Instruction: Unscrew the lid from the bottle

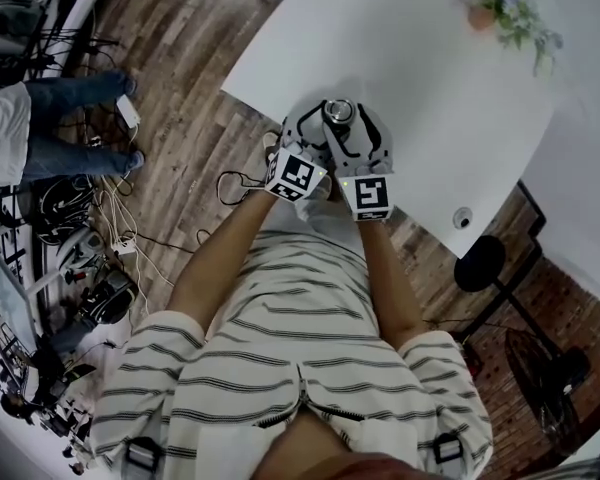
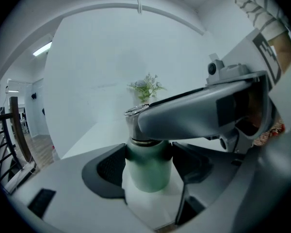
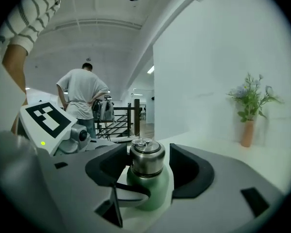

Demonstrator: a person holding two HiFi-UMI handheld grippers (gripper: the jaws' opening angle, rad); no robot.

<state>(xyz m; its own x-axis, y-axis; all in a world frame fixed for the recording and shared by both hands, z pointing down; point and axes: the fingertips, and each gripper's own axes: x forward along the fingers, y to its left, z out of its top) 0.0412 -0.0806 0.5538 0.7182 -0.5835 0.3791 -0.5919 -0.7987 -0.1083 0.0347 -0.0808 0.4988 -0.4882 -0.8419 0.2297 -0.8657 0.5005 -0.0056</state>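
Standing upright on the white table (image 1: 430, 88), not far from the edge nearest the person, the green bottle (image 2: 146, 171) has its steel lid (image 3: 146, 155) seated on the neck. No gap shows under the lid, so I judge the unscrewing barely begun or not begun.

The left gripper (image 2: 147, 164) has its jaws closed on the green body just below the shoulder, a dark pad pressing each side. The right gripper (image 3: 148, 160) reaches in above it, its jaws set around the lid but not clamped. A thin gap shows at one pad, and whether the other pad touches the steel is hard to say from this angle.

The first risk is slip. If the right jaws turn before they bite, the pads will skate over the smooth metal and the lid will stay put. The second is the bottle turning with the lid, since the left pads sit on a rounded, slick surface. A hard twist could spin the body in them or tilt the bottle toward the edge. The two grippers are also stacked very close, so a wide roll of the upper one could knock the lower and loosen its hold. The vase of flowers (image 3: 247, 130) stands well apart and is out of harm's way.
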